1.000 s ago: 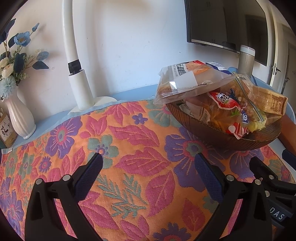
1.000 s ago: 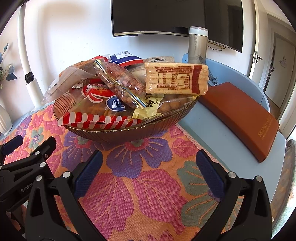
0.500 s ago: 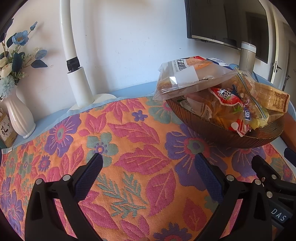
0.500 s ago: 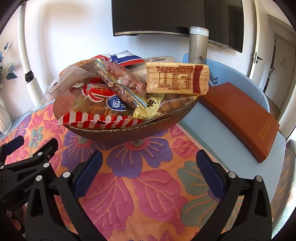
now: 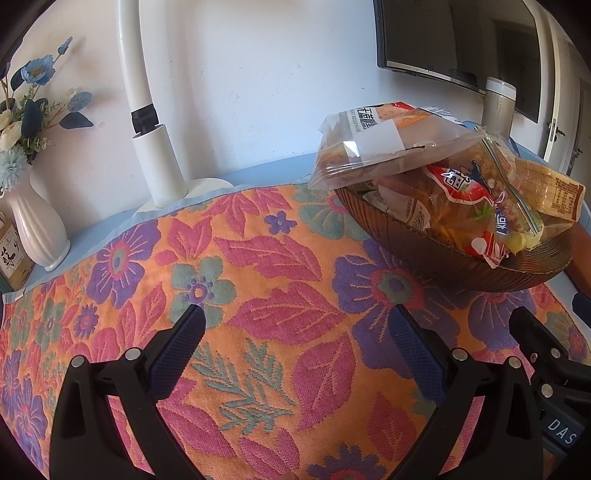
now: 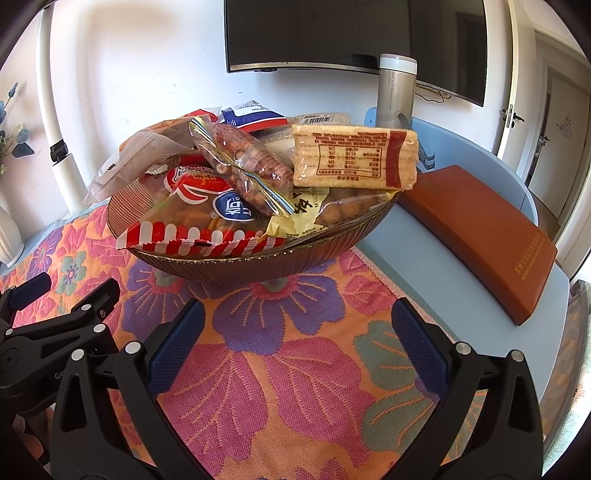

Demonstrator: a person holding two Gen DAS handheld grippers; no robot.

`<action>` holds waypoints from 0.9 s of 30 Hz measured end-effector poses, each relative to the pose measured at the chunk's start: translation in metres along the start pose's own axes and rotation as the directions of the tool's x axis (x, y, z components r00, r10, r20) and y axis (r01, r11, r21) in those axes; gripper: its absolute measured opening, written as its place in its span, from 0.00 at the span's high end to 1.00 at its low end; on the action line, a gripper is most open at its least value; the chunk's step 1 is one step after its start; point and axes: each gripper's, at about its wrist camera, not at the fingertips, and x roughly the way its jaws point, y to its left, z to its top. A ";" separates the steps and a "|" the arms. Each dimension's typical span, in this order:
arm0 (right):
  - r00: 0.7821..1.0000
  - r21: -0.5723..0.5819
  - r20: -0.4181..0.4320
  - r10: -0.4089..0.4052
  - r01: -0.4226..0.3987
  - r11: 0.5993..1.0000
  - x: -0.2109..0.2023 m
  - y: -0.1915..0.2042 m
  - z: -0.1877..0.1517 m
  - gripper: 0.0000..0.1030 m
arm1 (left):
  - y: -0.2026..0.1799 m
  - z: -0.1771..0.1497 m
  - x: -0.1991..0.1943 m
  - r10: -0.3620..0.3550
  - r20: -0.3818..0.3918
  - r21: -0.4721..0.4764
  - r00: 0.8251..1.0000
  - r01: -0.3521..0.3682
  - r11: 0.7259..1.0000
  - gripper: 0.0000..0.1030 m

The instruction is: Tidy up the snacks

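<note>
Both the left tongs (image 5: pixel 293 325) and right tongs (image 6: pixel 297 319) gape empty above the floral cloth (image 6: pixel 258 369), facing the snack-heaped brown bowl (image 6: pixel 258 264).

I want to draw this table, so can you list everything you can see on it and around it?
bowl: 1, brown ribbed, on cloth
snack packets: several, mixed colours, heaped in bowl
cracker pack: 1, tan, top of heap
floral cloth: 1, orange-pink-purple, over table
book: 1, brown, right of bowl
flask: 1, grey, behind bowl
vase: 1, white, blue flowers, far left
lamp stand: 1, white, by wall
screen: 1, black, on wall
left gripper: black, open, empty
right gripper: black, open, empty
</note>
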 end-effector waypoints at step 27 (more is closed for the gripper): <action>1.000 -0.002 0.000 -0.003 0.003 1.000 -0.001 0.001 -0.001 0.03 | -0.001 0.000 0.001 0.007 -0.013 -0.003 1.000 -0.007 1.000 0.05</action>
